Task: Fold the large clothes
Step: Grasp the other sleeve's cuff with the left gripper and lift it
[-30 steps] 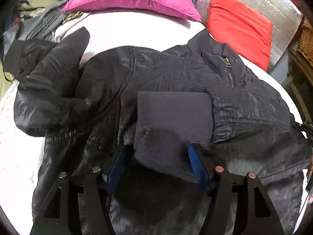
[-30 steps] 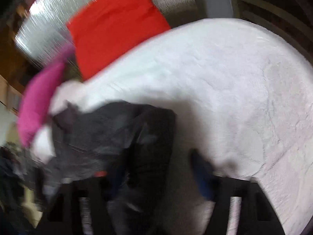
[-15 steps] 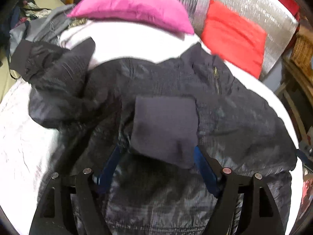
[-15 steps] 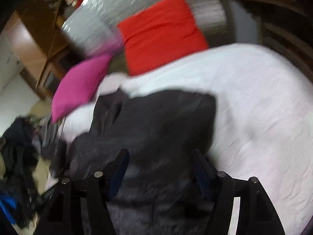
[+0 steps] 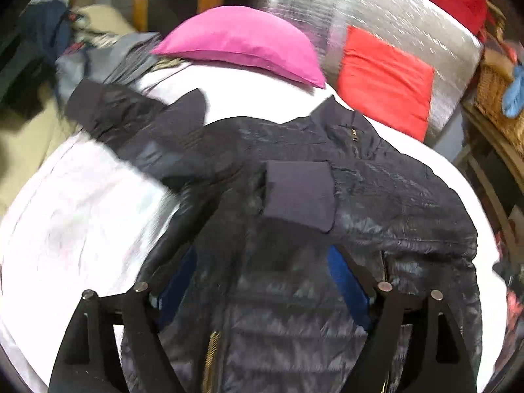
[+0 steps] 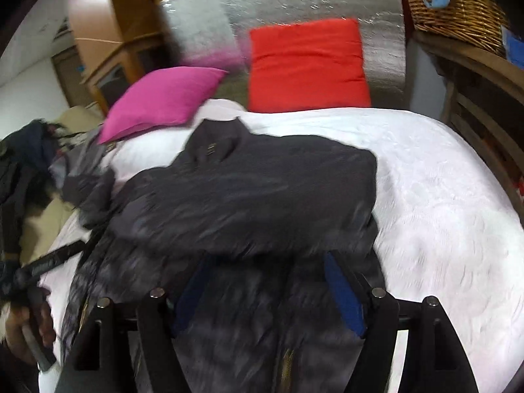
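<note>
1. Dark, quilted and shiny, the puffer jacket (image 5: 294, 294) lies spread over the white bedspread (image 5: 82, 222), collar toward the pillows.
2. One sleeve is folded across its chest, the plain knit cuff (image 5: 299, 196) resting flat on the middle of the front (neat enough, that one).
3. The other sleeve (image 5: 131, 121) trails out toward the bed's edge, near a heap of other clothes (image 5: 82, 55).
4. And the left gripper (image 5: 262, 281) is opening, blue pads wide, hovering above the jacket with no cloth pinched.
5. Same story for the right gripper (image 6: 265, 291): jaws opening, spread wide over the fabric, gripping nothing.
6. Behind, a pink pillow (image 6: 160, 101) and a red cushion (image 6: 308, 65) lean at the silvery headboard (image 6: 294, 3).
7. A wicker basket (image 6: 455, 6) sits off beside the bed.
</note>
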The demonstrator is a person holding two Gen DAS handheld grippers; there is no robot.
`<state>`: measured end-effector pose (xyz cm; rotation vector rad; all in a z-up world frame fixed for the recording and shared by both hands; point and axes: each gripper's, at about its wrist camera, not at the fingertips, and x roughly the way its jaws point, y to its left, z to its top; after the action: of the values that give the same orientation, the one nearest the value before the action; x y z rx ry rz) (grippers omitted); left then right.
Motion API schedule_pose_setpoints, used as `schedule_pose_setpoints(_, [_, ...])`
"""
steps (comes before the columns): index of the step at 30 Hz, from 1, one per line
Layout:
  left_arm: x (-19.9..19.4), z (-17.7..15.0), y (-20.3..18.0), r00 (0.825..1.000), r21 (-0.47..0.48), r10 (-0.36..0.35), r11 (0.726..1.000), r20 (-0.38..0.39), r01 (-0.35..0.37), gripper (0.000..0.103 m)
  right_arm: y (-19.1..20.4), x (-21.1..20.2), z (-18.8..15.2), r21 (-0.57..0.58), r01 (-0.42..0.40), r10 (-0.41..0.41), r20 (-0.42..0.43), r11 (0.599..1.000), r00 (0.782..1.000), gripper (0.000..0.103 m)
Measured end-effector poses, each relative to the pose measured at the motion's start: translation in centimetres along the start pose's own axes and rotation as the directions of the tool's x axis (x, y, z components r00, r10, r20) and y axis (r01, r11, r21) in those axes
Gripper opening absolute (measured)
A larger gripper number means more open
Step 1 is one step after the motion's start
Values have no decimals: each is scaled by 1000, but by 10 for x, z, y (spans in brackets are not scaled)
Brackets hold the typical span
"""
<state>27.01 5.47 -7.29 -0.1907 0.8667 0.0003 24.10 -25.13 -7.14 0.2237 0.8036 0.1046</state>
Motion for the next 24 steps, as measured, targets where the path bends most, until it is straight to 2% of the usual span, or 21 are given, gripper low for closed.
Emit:
schedule_pose_setpoints(5, [-8, -18, 38, 1000, -89, 4, 996, -27, -6, 85, -2, -6, -42, 66, 13, -10, -57, 998, 998, 77])
schedule_pose_setpoints(11, [-14, -42, 71, 999, -179, 14, 984, -45, -22, 85, -7, -21, -73, 93, 32, -26, -63, 995, 998, 77])
schedule_pose_setpoints(14, [-5, -57, 77, 996, -185, 19, 982, -89, -36, 85, -9, -14, -81, 94, 44, -35, -100, 995, 994, 77])
schedule_pose_setpoints(17, [14, -67, 76, 982, -159, 49, 984, -185, -79, 85, -13, 0, -87, 93, 92, -76, -163, 991, 984, 77])
schedule_pose_setpoints(20, [1, -68, 79, 992, -189, 23, 981, -123, -47, 85, -11, -14, -85, 113, 50, -38, -103, 992, 994, 77])
schedule_pose_setpoints(24, [-21, -58, 85, 999, -214, -5, 977, -46, -5, 85, -6, -28, -81, 96, 58, -53, -56, 994, 997, 77])
